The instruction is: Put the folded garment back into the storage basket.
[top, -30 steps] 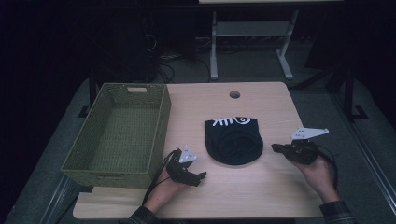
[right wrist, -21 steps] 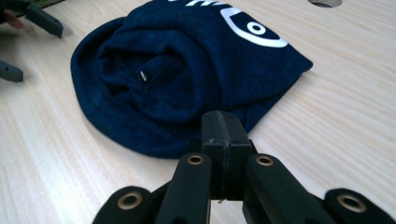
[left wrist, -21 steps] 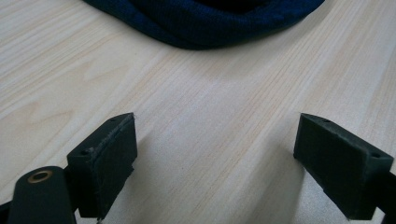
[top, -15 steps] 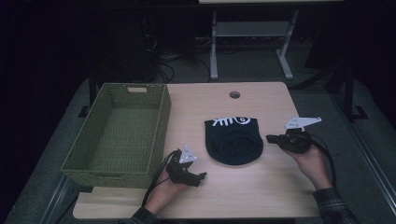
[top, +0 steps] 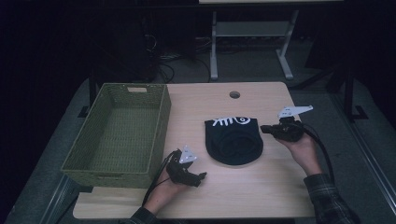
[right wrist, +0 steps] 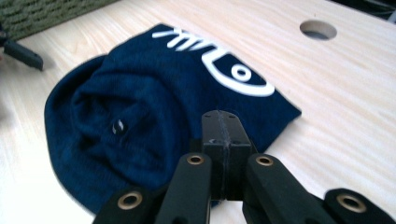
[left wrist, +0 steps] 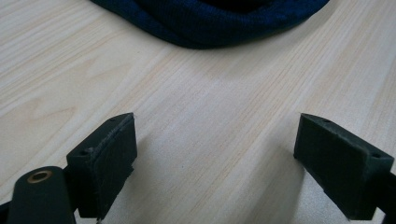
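**Right tongs shut beside the hat, left tongs wide apart short of it**

Right tongs (top: 264, 129): jaws pressed together, nothing between them. In the right gripper view the tips (right wrist: 223, 140) sit over the near edge of the dark blue knit hat (right wrist: 154, 116), whether touching the fabric cannot be told. From above they point at the hat's (top: 233, 140) right edge, just beside it

Left tongs (top: 201, 176): jaws spread wide, nothing between them, only bare tabletop (left wrist: 210, 121). Hat's rolled rim (left wrist: 210, 23) lies ahead of the tips, apart from them. Hand rests on the tabletop (top: 261, 191)

Hat lies flat between the two tongs, white lettering on the end away from the person, crown bunched in folds

Green woven basket (top: 116, 135) is on the far side of the left tongs from the hat, near that hand. Round hole (top: 234, 94) in the tabletop lies beyond the hat, well apart from both tongs
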`<action>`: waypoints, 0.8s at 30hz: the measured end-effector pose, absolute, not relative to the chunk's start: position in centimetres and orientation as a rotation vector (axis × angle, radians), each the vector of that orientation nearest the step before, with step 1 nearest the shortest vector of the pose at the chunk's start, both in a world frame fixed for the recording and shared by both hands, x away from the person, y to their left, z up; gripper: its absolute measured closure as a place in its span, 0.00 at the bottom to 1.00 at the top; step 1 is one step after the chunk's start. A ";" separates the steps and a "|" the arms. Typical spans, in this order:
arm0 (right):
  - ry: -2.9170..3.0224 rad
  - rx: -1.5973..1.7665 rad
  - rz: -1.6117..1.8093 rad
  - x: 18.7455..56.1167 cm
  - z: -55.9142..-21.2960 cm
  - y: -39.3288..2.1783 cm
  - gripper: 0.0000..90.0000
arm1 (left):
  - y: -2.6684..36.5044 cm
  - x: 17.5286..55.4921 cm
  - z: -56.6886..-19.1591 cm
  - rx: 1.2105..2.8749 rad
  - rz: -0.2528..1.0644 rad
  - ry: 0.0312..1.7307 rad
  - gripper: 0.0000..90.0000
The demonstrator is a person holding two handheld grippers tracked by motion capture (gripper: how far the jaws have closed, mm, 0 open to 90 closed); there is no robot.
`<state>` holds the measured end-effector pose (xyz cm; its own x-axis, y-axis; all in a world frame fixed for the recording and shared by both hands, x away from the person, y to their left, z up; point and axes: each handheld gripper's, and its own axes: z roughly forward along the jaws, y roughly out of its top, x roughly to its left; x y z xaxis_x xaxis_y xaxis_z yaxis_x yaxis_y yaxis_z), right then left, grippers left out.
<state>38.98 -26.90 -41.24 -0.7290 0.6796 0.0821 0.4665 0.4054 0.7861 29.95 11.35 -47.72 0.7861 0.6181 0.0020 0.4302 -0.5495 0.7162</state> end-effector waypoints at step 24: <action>2.400 1.077 1.172 46.3 -41.6 -24.3 1.00 | 11.4 30.0 -47.7 2.247 0.333 0.768 0.14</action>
